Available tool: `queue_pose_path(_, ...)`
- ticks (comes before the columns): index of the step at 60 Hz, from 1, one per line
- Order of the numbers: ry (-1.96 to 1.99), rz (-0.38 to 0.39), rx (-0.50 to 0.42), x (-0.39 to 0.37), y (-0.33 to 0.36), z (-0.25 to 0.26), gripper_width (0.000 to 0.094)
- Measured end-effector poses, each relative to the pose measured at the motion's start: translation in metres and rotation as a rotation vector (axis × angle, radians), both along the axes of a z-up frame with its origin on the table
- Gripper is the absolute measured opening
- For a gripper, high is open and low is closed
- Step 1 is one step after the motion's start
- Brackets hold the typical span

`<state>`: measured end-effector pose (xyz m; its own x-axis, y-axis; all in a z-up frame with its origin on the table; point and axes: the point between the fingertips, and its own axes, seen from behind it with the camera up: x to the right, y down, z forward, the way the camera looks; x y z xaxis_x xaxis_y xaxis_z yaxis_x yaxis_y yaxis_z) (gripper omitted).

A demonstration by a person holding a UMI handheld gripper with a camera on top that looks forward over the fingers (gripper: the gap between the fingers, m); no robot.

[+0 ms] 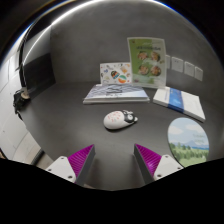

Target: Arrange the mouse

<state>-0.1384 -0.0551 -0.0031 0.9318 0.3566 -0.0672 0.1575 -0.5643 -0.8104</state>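
Tongs (108, 160) are held apart, nothing gripped yet; mouse (120, 120) sits just ahead on desk (70, 125), so approach is needed.

Office desk (70, 125) with books (115, 93), brochures (147, 58), mouse (120, 120).

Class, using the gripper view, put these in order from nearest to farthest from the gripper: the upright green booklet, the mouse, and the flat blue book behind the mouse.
The gripper is open.
1. The mouse, just ahead of the fingers on the grey table.
2. The flat blue book, lying just beyond the mouse.
3. The upright green booklet, standing farthest back against the wall.
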Motion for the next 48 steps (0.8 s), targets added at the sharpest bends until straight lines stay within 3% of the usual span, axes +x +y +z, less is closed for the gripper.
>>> queue_pose_path(8, -0.055, -0.013, 0.006, -0.019, 0.043, -0.011, 0.0829)
queue_pose_path(31, -0.071, -0.268, -0.067, -0.046, 0.144, -0.009, 0.0816)
queue_pose_path(36, -0.064, -0.268, -0.050, -0.053, 0.151, -0.009, 0.0544)
queue_pose_path(38, -0.065, -0.283, -0.043, -0.054, 0.151, -0.009, 0.0523)
queue_pose_path(39, -0.071, -0.286, -0.043, -0.054, 0.151, -0.009, 0.0558)
queue_pose_path(40, -0.077, -0.287, -0.041, -0.053, 0.151, -0.009, 0.0494)
queue_pose_path(42, -0.086, -0.290, -0.035, -0.054, 0.150, -0.008, 0.0461)
queue_pose_path(48, -0.066, -0.277, -0.024, -0.061, 0.145, 0.001, 0.0426)
